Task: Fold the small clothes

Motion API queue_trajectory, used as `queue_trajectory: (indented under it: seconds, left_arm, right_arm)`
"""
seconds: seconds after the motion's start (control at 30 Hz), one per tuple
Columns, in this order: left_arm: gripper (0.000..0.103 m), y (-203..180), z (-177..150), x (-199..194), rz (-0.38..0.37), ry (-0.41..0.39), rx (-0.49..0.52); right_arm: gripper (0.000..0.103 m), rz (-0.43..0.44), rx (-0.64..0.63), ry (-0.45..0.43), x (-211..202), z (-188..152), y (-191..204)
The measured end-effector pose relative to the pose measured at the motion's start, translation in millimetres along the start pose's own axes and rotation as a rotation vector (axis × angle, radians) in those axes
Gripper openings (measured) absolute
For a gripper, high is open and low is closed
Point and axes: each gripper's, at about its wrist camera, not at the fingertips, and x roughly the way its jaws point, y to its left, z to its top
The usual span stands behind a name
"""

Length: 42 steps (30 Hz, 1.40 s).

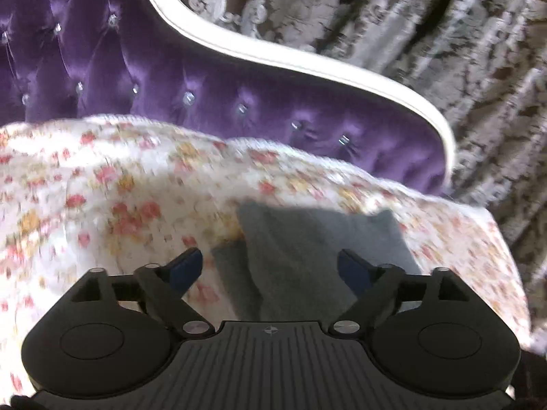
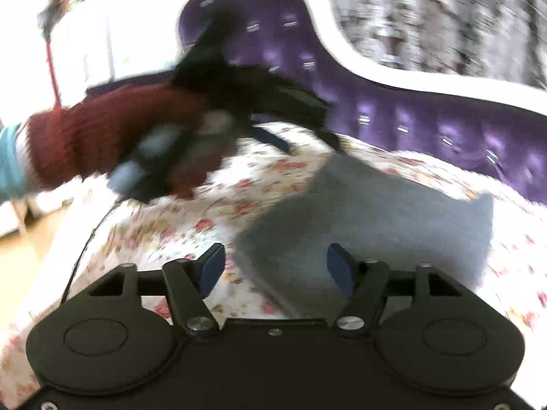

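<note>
A small grey folded cloth (image 1: 307,239) lies flat on a floral bedspread (image 1: 102,188). In the left wrist view my left gripper (image 1: 270,268) is open and empty, just above the cloth's near edge. In the right wrist view the same cloth (image 2: 376,212) lies ahead, and my right gripper (image 2: 277,268) is open and empty over its near left corner. The left gripper (image 2: 273,140) also shows in the right wrist view, blurred, held by a hand in a dark red sleeve (image 2: 112,130), above the bed beyond the cloth.
A purple tufted headboard (image 1: 136,78) with a white curved frame (image 1: 307,61) stands behind the bed. Patterned grey curtains (image 1: 444,51) hang at the right. The bed edge and wooden floor (image 2: 27,256) show at the left of the right wrist view.
</note>
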Motion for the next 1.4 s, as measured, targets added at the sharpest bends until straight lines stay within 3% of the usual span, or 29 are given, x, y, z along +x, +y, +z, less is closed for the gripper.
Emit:
queue_trajectory:
  seconds: [0.03, 0.17, 0.37, 0.7, 0.9, 1.0, 1.07, 1.1, 1.13, 1.2, 1.23, 1.4]
  left_arm:
    - [0.090, 0.3, -7.2, -2.7, -0.012, 0.015, -0.002]
    - [0.090, 2.8, -37.5, -0.9, -0.057, 0.087, -0.037]
    - [0.090, 7.1, -62.8, 18.4, -0.113, 0.179, -0.094]
    - [0.097, -9.1, -57.0, 51.6, -0.175, 0.165, -0.080]
    - [0.097, -11.6, -50.6, 66.7, -0.216, 0.158, -0.116]
    - [0.084, -5.6, -52.8, 65.9, -0.265, 0.162, -0.176]
    - [0.047, 0.5, -56.3, 66.4, -0.306, 0.193, -0.232]
    - [0.042, 2.3, -58.6, 67.8, -0.320, 0.215, -0.255]
    - [0.040, 2.4, -60.7, 67.6, -0.329, 0.224, -0.265]
    - [0.037, -2.2, -64.0, 62.5, -0.342, 0.233, -0.256]
    - [0.036, -5.1, -65.9, 58.2, -0.354, 0.237, -0.259]
    - [0.036, -27.4, -85.8, 14.1, -0.413, 0.266, -0.257]
  right_arm:
    - [0.086, -0.006, 0.062, -0.005, -7.5, 0.2, -12.9]
    - [0.097, -0.035, 0.293, -0.042, -28.5, -1.5, -62.0]
    - [0.100, -0.060, 0.570, -0.049, -27.1, -9.6, -134.1]
    - [0.100, 0.086, 0.743, 0.008, 34.8, -22.9, -185.2]
    - [0.103, 0.187, 0.753, -0.018, 62.5, -16.9, -189.0]
    - [0.103, 0.201, 0.751, -0.012, 71.3, -11.9, -189.2]
    - [0.103, 0.208, 0.749, -0.010, 69.5, -12.9, -188.4]
    - [0.103, 0.218, 0.747, -0.010, 68.2, -14.0, -188.4]
    - [0.099, 0.229, 0.747, -0.010, 64.5, -16.3, -188.5]
    - [0.056, 0.212, 0.762, 0.010, 59.1, -18.7, -188.3]
    - [0.044, 0.173, 0.781, 0.039, 55.4, -20.0, -187.8]
    - [0.044, 0.107, 0.799, 0.065, 21.4, -18.0, -169.2]
